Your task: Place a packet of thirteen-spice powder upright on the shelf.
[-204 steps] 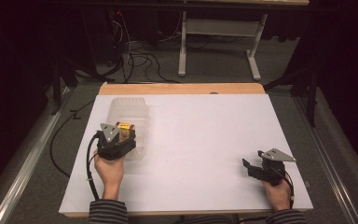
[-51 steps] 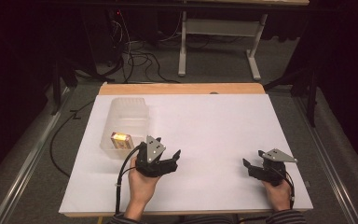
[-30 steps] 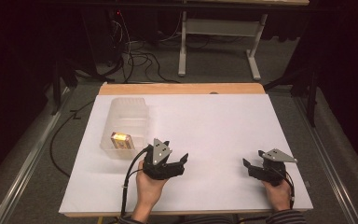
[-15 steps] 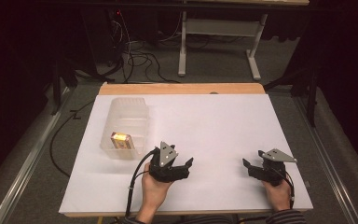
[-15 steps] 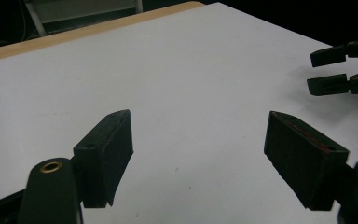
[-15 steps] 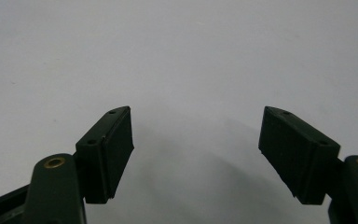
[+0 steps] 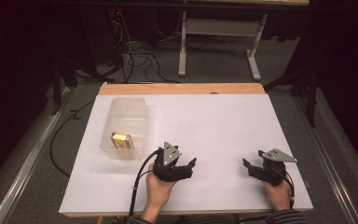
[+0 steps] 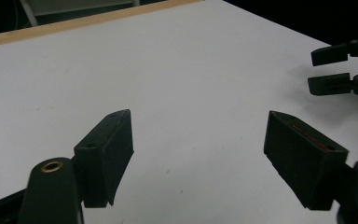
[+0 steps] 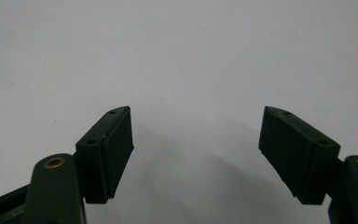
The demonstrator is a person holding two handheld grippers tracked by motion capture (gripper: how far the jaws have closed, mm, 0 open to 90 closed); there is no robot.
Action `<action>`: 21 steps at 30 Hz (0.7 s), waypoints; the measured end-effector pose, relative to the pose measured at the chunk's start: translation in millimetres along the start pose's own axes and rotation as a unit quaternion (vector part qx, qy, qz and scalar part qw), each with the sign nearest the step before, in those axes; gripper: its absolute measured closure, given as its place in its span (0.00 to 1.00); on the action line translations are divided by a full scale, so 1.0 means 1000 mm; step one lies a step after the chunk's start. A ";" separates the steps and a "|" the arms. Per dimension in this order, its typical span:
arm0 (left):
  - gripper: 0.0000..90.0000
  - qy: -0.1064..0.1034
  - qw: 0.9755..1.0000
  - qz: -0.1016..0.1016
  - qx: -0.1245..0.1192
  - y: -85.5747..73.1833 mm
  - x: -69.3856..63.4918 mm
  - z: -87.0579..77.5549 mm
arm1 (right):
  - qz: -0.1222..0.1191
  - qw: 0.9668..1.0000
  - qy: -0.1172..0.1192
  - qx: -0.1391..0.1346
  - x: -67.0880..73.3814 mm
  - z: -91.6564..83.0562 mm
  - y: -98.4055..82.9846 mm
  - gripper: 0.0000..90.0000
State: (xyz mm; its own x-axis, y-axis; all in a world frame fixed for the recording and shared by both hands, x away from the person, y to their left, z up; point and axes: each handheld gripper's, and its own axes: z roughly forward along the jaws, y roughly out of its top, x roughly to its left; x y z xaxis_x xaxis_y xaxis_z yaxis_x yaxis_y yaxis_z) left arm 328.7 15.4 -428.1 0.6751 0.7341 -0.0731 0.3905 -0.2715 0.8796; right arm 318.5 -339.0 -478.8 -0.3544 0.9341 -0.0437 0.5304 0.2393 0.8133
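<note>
Left hand-held gripper (image 7: 186, 167) now off the clear plastic rectangular tub (image 7: 126, 127) and pulled back toward the near edge of the white counter (image 7: 223, 121), jaws spread with nothing between, closing slightly from wider; small yellow-and-brown box (image 7: 120, 140) left lying inside the tub, up and to the left of that gripper, well apart from it. Right hand-held gripper (image 7: 254, 169) parked at the near right, unmoved, jaws spread and empty too. Reads as drop-off done, left hand retreating to rest.
</note>
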 end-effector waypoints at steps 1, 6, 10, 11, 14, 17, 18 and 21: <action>0.27 0.002 1.000 -0.001 0.001 -0.001 0.000 0.002 | 0.001 1.000 0.000 0.000 0.000 0.000 0.000 0.29; 0.28 0.005 1.000 -0.003 0.005 -0.003 0.001 0.007 | -0.002 1.000 0.000 -0.002 0.000 0.000 0.000 0.29; 0.28 0.007 1.000 -0.004 0.009 -0.004 0.002 0.010 | -0.001 1.000 0.000 -0.003 0.000 0.000 0.000 0.29; 0.28 0.011 1.000 -0.002 0.008 -0.004 0.002 0.011 | 0.000 1.000 0.000 -0.003 0.000 0.000 0.000 0.29; 0.28 0.010 1.000 -0.005 0.008 -0.005 0.002 0.014 | -0.001 1.000 0.000 -0.003 0.000 0.000 0.000 0.29; 0.28 0.014 1.000 -0.007 0.006 -0.006 0.003 0.017 | -0.001 1.000 0.000 -0.003 0.000 0.000 0.000 0.29; 0.28 0.011 1.000 -0.009 0.006 -0.006 0.004 0.018 | -0.001 1.000 0.000 -0.003 0.000 0.000 0.000 0.29; 0.28 0.012 1.000 -0.012 0.005 -0.007 0.004 0.021 | -0.001 1.000 0.000 -0.004 0.000 -0.001 0.000 0.29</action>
State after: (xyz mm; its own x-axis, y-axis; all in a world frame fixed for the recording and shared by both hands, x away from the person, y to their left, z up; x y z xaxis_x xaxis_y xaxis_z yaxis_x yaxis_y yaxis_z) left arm 341.9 7.5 -444.7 0.6501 0.7553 -0.0831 0.4126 -0.2591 0.8733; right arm 317.9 -339.6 -478.8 -0.3551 0.9338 -0.0447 0.5245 0.2386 0.8173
